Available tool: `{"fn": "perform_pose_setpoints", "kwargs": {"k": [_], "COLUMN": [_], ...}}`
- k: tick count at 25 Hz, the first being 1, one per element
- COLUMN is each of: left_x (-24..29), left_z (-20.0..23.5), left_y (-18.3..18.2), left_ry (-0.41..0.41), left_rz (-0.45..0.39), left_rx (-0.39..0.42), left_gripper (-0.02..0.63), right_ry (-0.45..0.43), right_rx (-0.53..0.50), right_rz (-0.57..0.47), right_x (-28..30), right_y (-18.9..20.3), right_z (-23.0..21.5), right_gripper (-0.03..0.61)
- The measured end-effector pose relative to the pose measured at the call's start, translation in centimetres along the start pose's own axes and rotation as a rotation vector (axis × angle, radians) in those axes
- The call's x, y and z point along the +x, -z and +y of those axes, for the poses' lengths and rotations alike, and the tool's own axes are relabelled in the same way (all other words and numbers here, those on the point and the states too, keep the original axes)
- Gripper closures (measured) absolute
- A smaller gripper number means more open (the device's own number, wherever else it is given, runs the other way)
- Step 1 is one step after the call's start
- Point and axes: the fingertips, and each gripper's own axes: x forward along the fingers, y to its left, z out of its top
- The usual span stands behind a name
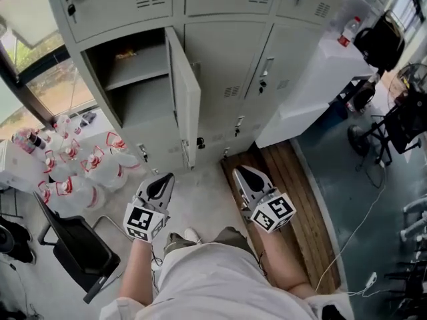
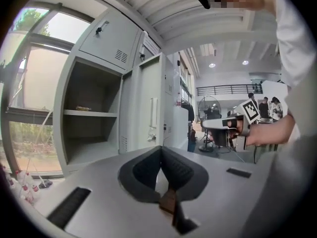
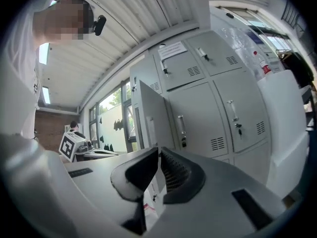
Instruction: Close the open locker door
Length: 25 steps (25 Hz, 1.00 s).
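Observation:
A bank of grey lockers (image 1: 233, 59) stands ahead of me. One locker (image 1: 130, 79) at the left is open, with a shelf inside, and its door (image 1: 187, 99) swings out toward me. The door also shows in the left gripper view (image 2: 148, 108) and the right gripper view (image 3: 148, 118). My left gripper (image 1: 160, 182) (image 2: 161, 148) is shut and empty, low and short of the door's edge. My right gripper (image 1: 243, 173) (image 3: 158, 149) hangs to the right of the door, a narrow slit between its tips, holding nothing. Neither touches the door.
Packs of water bottles (image 1: 73, 165) lie on the floor at the left, with a black chair (image 1: 80, 245) nearer me. A wooden platform (image 1: 287, 179) runs along the floor at the right, beside a white cabinet (image 1: 320, 79). A cable (image 1: 360, 225) trails further right.

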Motion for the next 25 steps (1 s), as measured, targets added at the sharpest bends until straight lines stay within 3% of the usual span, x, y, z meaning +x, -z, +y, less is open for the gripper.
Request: {"fn": "perform_pose_setpoints", "kwargs": {"k": [12,19,25], "left_x": [-3.6,-3.6,-5.1], "left_z": [5.7,5.0,3.7], "left_y": [0.3,0.9,1.9], "left_ry": [-0.251,-0.391,-0.546], "left_rz": [0.023,0.042,0.053], "left_rx": [-0.052,-0.103,-0.147], "left_gripper": [0.612,0.612,0.612], "right_ry": [-0.273,-0.442,-0.556], "right_rx": [-0.032,-0.067,-0.086], "right_rz": [0.070,0.086,0.093], "right_x": [9.3,12.0,13.6], "right_y": [0.3,0.1,0.5], "right_z": [2.6,2.9,3.8], "right_gripper": [0.493,0.449,0.451]}}
